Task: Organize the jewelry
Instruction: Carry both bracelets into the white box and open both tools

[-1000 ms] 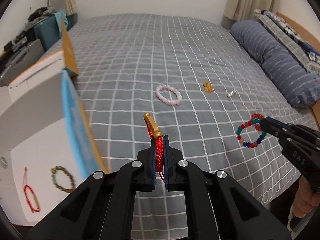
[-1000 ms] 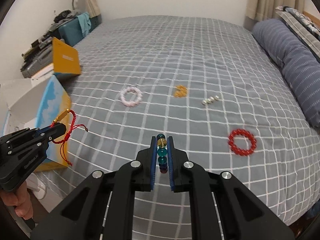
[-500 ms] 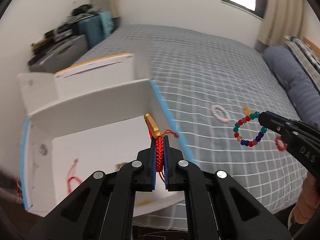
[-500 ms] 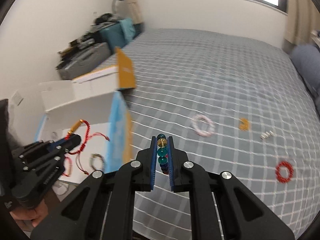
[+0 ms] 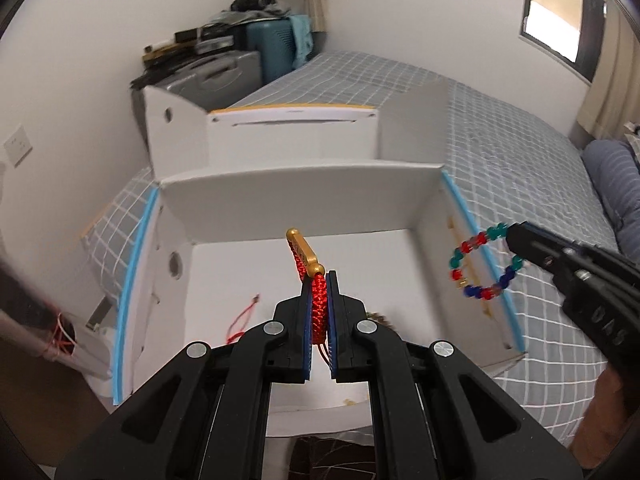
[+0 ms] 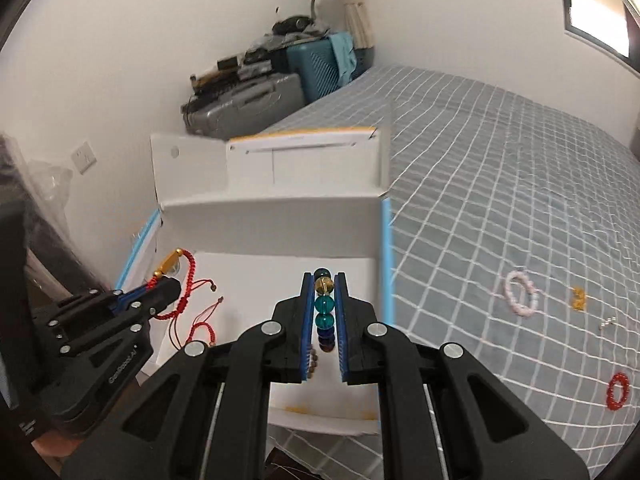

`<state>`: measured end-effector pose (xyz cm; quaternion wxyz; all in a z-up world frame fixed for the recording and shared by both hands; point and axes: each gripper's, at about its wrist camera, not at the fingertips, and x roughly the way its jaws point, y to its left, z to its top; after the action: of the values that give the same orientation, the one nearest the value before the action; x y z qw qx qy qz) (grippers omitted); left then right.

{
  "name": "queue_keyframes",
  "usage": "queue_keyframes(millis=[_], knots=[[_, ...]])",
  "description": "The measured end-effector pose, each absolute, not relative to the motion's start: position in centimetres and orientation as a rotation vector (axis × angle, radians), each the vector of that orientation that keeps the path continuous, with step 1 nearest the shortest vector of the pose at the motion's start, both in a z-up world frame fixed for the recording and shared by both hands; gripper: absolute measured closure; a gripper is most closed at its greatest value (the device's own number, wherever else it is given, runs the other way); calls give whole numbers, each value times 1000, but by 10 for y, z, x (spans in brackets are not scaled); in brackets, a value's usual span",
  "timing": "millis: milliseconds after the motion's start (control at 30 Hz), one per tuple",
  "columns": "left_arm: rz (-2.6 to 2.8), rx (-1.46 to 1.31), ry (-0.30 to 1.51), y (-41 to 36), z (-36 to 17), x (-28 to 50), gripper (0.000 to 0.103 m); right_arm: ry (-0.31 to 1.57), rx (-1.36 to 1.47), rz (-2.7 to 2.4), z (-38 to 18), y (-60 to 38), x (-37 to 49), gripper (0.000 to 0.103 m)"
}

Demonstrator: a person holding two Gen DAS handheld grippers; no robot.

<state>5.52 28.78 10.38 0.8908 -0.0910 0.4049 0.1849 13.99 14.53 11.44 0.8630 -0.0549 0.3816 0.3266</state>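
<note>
My left gripper point(image 5: 320, 280) is shut on a red cord bracelet with a gold tube point(image 5: 306, 258) and holds it above the open white box point(image 5: 248, 280). It also shows in the right wrist view point(image 6: 166, 286). My right gripper point(image 6: 324, 280) is shut on a multicoloured bead bracelet point(image 6: 324, 308), over the box's right side; the bracelet hangs as a ring in the left wrist view point(image 5: 480, 266). Another red cord bracelet point(image 6: 202, 326) lies on the box floor.
The box sits on the left edge of a grey checked bed point(image 6: 500, 200). A pink bead bracelet point(image 6: 520, 294), a small orange piece point(image 6: 578, 298), small silver beads point(image 6: 608, 323) and a red bead bracelet point(image 6: 618, 390) lie on the bed. Suitcases point(image 6: 248, 96) stand against the wall.
Both grippers have swung left from over the bed to over the open white box, each still holding its bracelet.
</note>
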Motion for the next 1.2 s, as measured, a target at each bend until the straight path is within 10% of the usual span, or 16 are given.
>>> queue_keyframes(millis=[800,900,1200], knots=[[455,-324,938,340,43,49,95,924,-212,660,45,209,133,91],[466,-327,934,342,46,50,82,915,-210,664,49,205,131,57],[473,-283,875,327,62,48,45,872,-152,641,71,169,135,25]])
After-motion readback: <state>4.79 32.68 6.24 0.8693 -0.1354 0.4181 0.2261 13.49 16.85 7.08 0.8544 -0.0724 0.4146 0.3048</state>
